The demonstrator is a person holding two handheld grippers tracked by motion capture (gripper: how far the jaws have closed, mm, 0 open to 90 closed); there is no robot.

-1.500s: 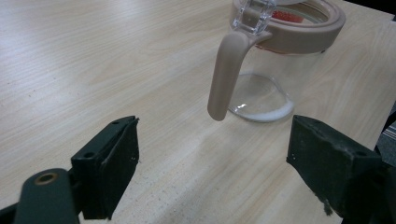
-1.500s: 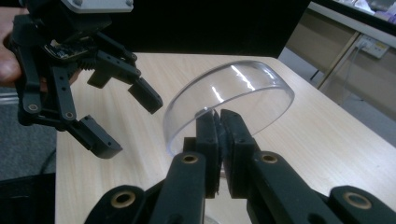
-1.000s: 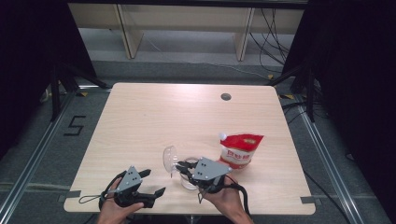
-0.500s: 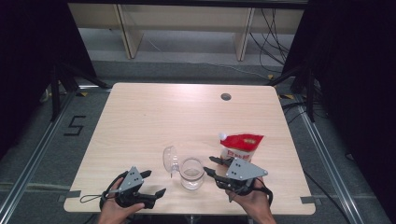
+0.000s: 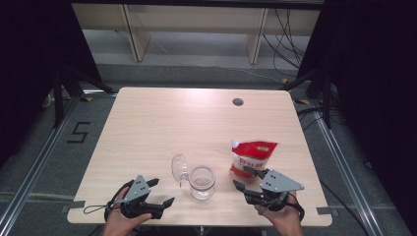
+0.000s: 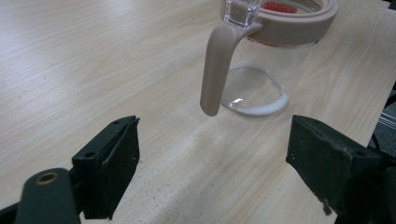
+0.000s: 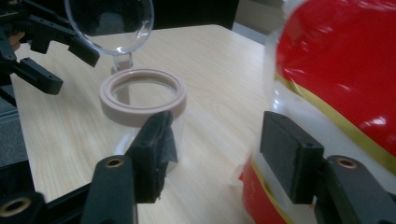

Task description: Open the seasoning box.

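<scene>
Having its jaws just widened with nothing between them, the right gripper (image 5: pixel 244 178) nears the red pouch (image 5: pixel 253 156) beside the open jar (image 5: pixel 202 182), and next needs squaring onto the pouch; the left gripper (image 5: pixel 162 191) waits open.

"5" marked on floor (image 5: pixel 79 132); pouch (image 5: pixel 253 156) print unreadable

Clear jar (image 5: pixel 202 182) with beige rim, red pouch (image 5: pixel 252 157) (gold stripe), pale wood table (image 5: pixel 162 123).
</scene>
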